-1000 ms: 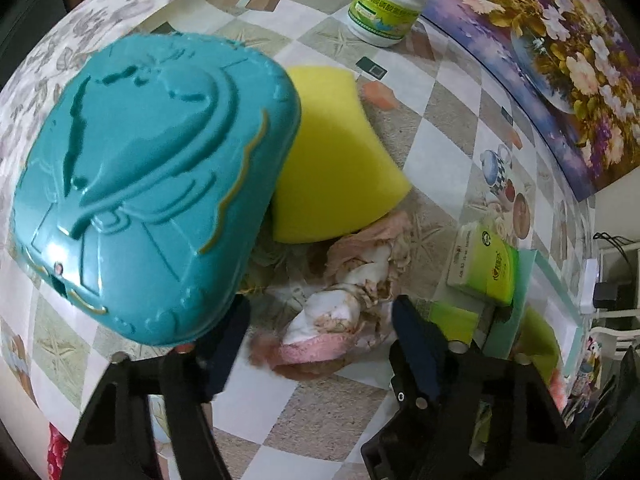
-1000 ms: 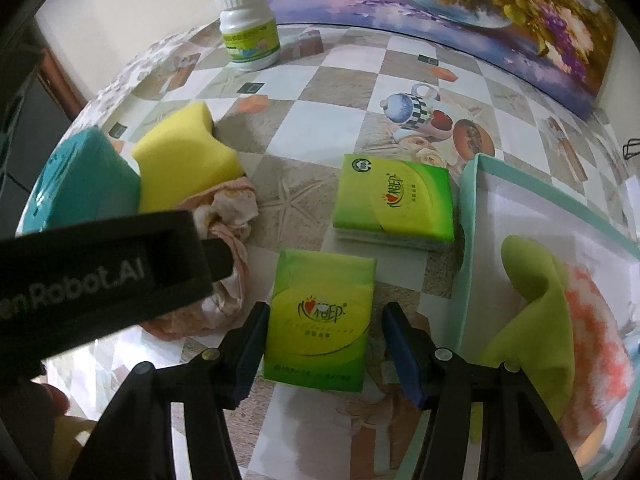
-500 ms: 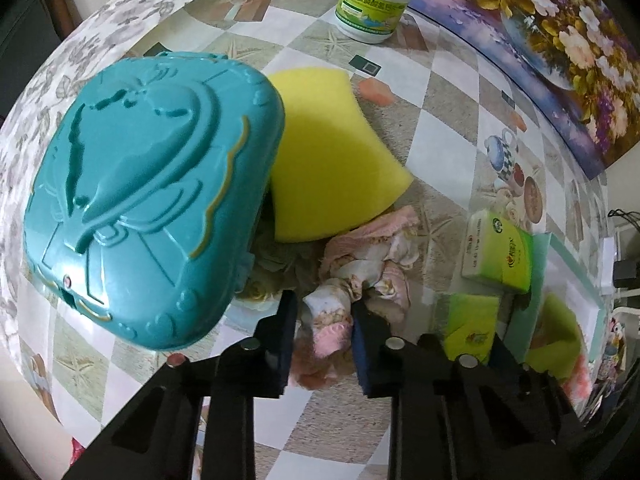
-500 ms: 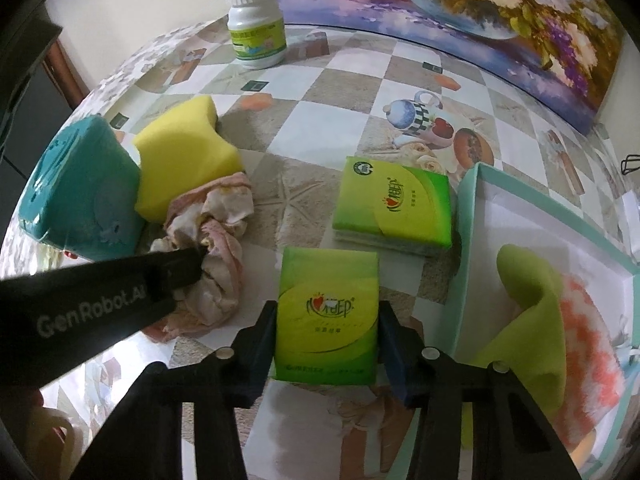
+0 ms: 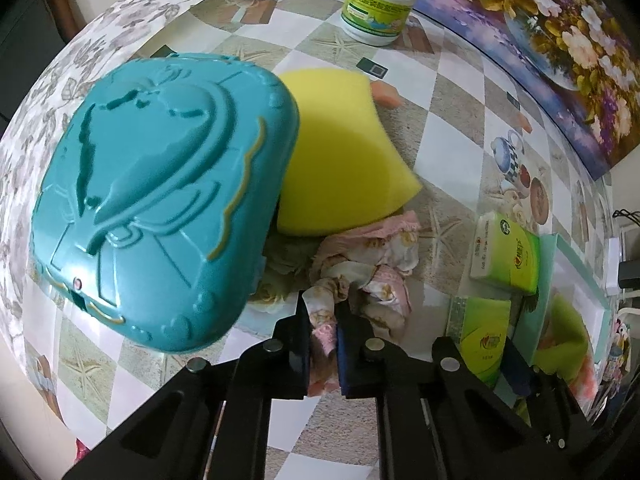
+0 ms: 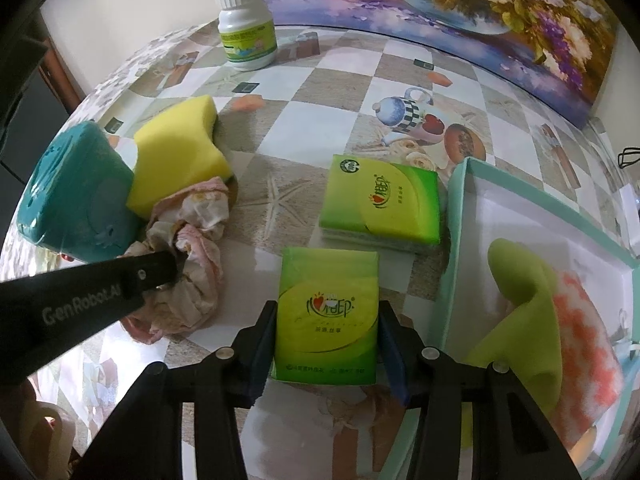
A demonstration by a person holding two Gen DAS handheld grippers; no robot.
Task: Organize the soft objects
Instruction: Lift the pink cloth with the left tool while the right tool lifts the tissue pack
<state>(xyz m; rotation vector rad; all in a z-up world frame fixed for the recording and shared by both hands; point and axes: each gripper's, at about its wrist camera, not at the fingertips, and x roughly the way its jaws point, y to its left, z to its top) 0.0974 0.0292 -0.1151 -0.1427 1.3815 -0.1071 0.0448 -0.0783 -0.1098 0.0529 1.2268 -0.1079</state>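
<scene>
A crumpled pink floral cloth (image 5: 372, 276) (image 6: 192, 248) lies on the table beside a yellow sponge (image 5: 340, 160) (image 6: 180, 156). My left gripper (image 5: 323, 344) is shut on the cloth's near edge. My right gripper (image 6: 327, 344) is shut on a green tissue pack (image 6: 328, 316), also visible in the left wrist view (image 5: 484, 336). A second green tissue pack (image 6: 382, 208) (image 5: 508, 256) lies just beyond it. A teal-rimmed white box (image 6: 456, 248) on the right holds a green cloth (image 6: 524, 304) and an orange-white cloth (image 6: 584, 332).
A teal plastic case (image 5: 160, 192) (image 6: 76, 196) leans on the sponge at the left. A white bottle with a green label (image 5: 380, 0) (image 6: 246, 28) stands at the back. A flower painting (image 6: 460, 4) lines the far edge.
My left gripper has shut on the pink cloth and lifted its edge. My right gripper has closed in on the near tissue pack.
</scene>
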